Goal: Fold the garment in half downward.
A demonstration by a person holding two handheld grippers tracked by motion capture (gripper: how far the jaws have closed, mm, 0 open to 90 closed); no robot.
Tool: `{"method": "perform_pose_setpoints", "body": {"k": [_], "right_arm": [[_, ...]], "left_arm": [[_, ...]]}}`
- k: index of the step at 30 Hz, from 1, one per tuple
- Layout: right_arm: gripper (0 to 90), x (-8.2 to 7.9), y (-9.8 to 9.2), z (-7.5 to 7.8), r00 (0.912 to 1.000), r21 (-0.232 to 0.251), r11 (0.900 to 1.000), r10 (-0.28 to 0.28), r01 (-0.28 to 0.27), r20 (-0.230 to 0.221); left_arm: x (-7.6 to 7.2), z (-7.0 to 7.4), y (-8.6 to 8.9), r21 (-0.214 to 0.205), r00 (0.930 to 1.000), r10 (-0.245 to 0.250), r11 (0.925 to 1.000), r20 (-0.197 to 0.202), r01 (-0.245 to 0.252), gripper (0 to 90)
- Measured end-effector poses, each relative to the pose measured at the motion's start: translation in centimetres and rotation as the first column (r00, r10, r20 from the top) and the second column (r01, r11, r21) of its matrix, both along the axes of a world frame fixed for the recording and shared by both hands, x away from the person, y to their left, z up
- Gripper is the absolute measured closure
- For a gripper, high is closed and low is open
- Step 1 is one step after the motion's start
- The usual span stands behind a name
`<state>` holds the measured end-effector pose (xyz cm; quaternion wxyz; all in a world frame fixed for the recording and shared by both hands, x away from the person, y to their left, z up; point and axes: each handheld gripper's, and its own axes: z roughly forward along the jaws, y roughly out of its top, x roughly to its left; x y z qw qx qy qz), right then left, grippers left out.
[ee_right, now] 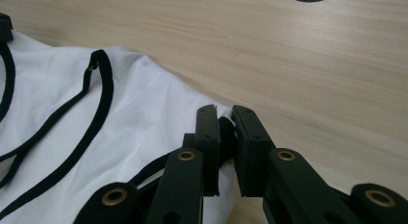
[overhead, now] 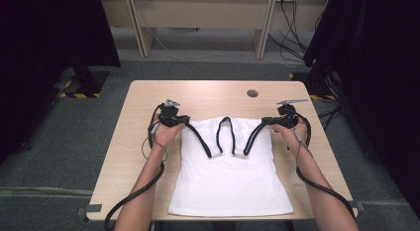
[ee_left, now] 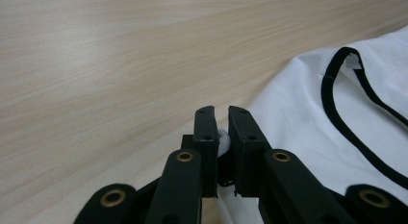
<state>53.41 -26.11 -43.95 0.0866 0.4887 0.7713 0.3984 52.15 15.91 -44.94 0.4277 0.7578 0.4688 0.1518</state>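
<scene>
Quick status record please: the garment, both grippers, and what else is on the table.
garment: white tank top with black trim, lying flat on the table, straps toward the far edge
left gripper: shut on the top's edge by the left armhole, white cloth pinched between the jaws
right gripper: shut on the top's edge at the opposite side
table: light wood, with a round cable hole near the far edge
</scene>
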Motion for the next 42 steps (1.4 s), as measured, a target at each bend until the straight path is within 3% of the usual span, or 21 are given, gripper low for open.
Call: {"method": "perform_pose_setpoints", "body": {"k": [14, 42], "right_arm": [[82.0, 0.2, -0.6, 1.3, 0.9996, 0.069, 0.9975, -0.014, 0.012, 0.026], [82.0, 0.3, -0.3, 4.5, 0.9916, 0.086, 0.9962, -0.025, 0.014, 0.127]], "left_arm": [[0.2, 1.5, 0.2, -0.047, 0.9986, 0.023, 0.9987, 0.047, -0.021, 82.5], [0.5, 4.3, -0.6, -0.074, 0.9901, 0.038, 0.9969, 0.135, -0.028, 82.4]]}}
